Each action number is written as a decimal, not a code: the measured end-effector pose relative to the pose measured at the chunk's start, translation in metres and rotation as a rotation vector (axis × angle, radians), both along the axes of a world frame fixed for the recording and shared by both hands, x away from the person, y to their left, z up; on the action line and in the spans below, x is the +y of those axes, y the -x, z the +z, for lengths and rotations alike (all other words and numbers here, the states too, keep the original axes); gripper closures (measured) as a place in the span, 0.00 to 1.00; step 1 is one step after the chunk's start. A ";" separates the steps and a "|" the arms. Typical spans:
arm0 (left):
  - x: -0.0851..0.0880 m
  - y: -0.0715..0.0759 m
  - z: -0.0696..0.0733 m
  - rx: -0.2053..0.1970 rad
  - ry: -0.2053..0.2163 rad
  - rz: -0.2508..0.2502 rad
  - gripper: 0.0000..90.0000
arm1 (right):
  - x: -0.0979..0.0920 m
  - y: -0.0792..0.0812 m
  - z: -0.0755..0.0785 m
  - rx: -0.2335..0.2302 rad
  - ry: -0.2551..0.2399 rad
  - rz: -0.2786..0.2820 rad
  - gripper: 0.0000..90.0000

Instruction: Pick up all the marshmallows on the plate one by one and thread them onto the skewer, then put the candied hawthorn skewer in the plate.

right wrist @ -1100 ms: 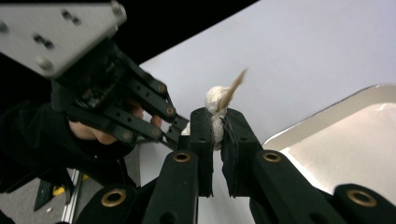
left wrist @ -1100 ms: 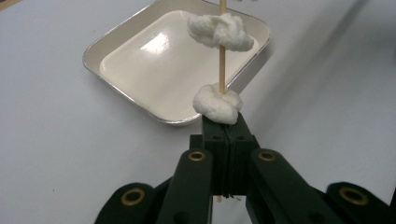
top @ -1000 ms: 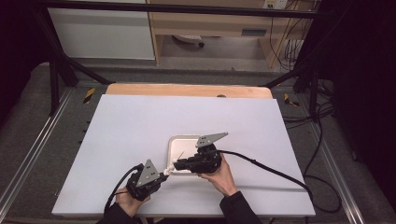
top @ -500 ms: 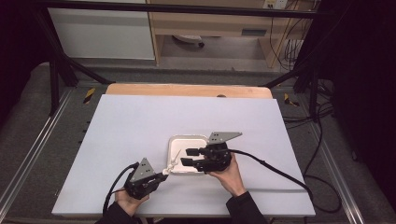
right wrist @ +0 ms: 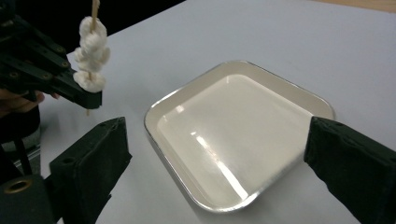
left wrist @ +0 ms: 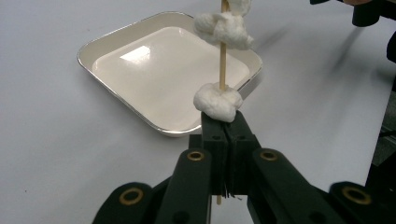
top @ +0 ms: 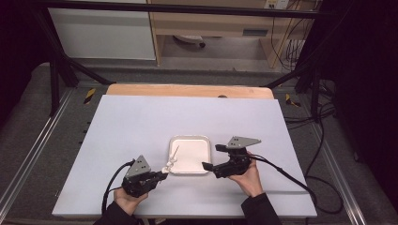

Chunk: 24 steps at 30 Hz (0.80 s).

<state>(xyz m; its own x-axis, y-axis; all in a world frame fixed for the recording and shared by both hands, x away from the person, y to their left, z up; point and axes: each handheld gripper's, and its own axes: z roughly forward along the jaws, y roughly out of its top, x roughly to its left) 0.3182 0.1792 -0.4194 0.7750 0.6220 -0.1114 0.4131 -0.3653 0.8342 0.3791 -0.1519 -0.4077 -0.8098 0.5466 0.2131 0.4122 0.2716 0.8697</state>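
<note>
While the left gripper (top: 162, 175) sits near the table's (top: 141, 122) near-left edge, its jaws are clamped tight on one wooden skewer (left wrist: 222, 56), whose stick slants out over the near-left corner of the tray (top: 203, 140). Cotton-like white lumps (left wrist: 218, 101) are threaded on it: three can be counted in the right gripper view, stacked just above the jaws. One shallow metal tray lies a little right of the table's centre. Just right of it, the right gripper (top: 213, 157) has just been opening; its jaws stand wide with nothing between them. Broad bare tabletop stretches far, left and right.
</note>
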 end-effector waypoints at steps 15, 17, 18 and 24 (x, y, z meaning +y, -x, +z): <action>0.001 -0.015 0.016 0.022 -0.012 -0.005 0.97 | -0.060 0.005 -0.032 0.072 0.035 -0.057 0.01; -0.001 -0.019 0.020 0.030 -0.018 -0.008 0.97 | -0.065 0.005 -0.035 0.083 0.049 -0.063 0.01; -0.002 -0.020 0.022 0.027 -0.020 -0.007 0.97 | -0.068 0.005 -0.036 0.088 0.053 -0.066 0.01; -0.009 -0.031 0.029 0.048 -0.044 -0.017 0.97 | -0.082 0.006 -0.039 0.080 0.071 -0.105 0.01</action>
<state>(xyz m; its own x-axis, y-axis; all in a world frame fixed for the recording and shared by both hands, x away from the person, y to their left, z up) 0.3490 0.1701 -0.3899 0.7799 0.6140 -0.1212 0.4456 -0.4088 0.7964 0.3729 -0.2342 -0.4465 -0.7292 0.6435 0.2326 0.5091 0.2830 0.8129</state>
